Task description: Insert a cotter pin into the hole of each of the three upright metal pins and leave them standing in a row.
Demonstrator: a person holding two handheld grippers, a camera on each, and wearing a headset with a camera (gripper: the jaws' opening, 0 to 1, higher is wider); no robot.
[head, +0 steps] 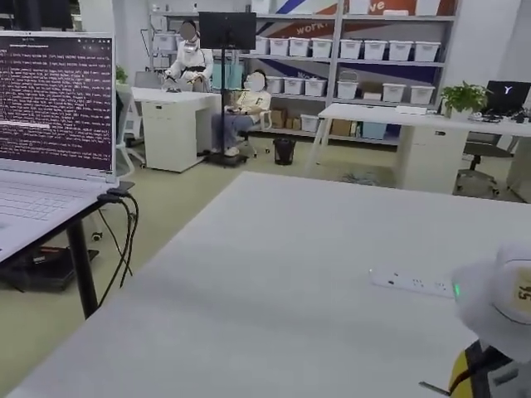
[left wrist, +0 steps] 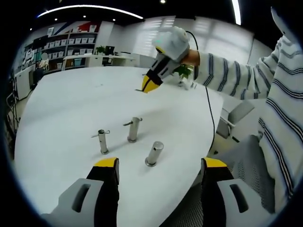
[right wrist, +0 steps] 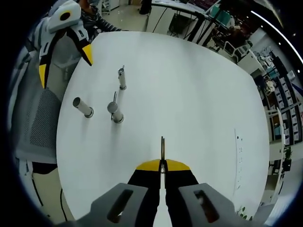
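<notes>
- Three pins (left wrist: pixel 134 128) stand upright on the white table (left wrist: pixel 61 104), just below the middle of the left gripper view, in a loose cluster rather than a straight row
- The two on the left each have a thin crosspiece through the top; the bare pin (left wrist: pixel 154 153), lower right of them, has none
- In the right gripper view the same three sit left of centre, the bare pin (right wrist: pixel 83 107) furthest left
- A loose cotter pin (right wrist: pixel 162 147) is pinched in the closed jaws of the right gripper (right wrist: pixel 162 165) at bottom centre, poking forward over bare table, well apart from the pins
- The left gripper (left wrist: pixel 161 163) has its jaws spread wide with nothing between them, at the bottom of its view, near the bare pin
- A striped sleeve (left wrist: pixel 227 73) runs from the right gripper toward the upper right of the left gripper view
- In the head view the right gripper is in the lower right corner, a power strip (head: pixel 413 283) near it, a laptop (head: pixel 54 108) upper left
</notes>
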